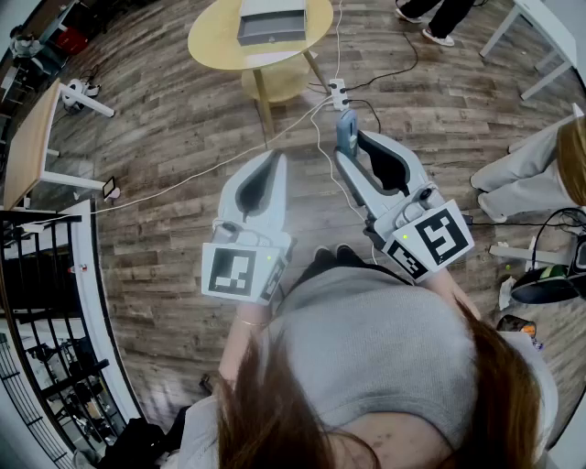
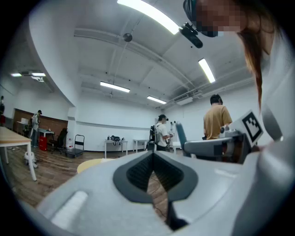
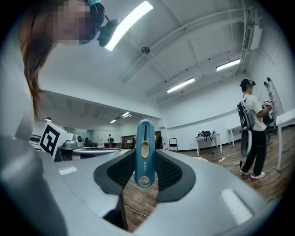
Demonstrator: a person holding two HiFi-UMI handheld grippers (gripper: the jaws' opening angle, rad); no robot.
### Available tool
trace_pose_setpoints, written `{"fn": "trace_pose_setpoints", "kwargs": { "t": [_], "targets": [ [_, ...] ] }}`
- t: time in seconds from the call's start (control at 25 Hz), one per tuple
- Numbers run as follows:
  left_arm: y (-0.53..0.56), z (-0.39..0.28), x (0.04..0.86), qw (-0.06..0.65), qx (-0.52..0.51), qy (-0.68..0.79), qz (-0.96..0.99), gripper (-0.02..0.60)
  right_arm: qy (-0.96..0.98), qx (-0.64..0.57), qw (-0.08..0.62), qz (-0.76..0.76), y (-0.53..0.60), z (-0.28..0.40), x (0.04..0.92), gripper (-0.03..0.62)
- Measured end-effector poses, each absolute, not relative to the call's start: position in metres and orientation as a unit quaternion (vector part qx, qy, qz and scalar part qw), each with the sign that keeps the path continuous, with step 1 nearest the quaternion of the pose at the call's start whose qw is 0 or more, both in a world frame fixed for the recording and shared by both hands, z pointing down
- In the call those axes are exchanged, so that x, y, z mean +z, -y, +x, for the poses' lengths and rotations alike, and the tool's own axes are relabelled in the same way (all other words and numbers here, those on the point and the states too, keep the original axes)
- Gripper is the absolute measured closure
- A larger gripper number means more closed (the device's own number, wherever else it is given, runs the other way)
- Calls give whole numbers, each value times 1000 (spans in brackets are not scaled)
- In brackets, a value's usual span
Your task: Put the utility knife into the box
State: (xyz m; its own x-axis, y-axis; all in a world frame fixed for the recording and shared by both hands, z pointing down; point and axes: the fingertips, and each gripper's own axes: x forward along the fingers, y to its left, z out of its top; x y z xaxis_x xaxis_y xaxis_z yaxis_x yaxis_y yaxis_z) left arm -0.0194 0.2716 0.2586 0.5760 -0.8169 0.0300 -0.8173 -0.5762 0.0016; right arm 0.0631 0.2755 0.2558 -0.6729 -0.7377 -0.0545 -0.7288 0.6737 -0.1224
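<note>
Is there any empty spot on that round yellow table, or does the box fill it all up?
Yes, there is room. The round table is bare to the left of the grey box, all the way out to its rim. Just right of the table's legs the floor is crowded with a power strip and cables.

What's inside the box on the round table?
Only bare grey floor shows inside the box; its far end is cut off by the picture's edge. The utility knife is clamped in the right tongs.
</note>
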Motion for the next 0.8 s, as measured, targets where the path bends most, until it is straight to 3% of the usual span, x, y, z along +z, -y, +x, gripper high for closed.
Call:
{"fn": "trace_pose_setpoints", "kwargs": {
  "t": [0.8],
  "targets": [
    [-282,-13,260,7,14,462,887,586,-915,-42,52,-399,-289,65,255,462]
  ]
}}
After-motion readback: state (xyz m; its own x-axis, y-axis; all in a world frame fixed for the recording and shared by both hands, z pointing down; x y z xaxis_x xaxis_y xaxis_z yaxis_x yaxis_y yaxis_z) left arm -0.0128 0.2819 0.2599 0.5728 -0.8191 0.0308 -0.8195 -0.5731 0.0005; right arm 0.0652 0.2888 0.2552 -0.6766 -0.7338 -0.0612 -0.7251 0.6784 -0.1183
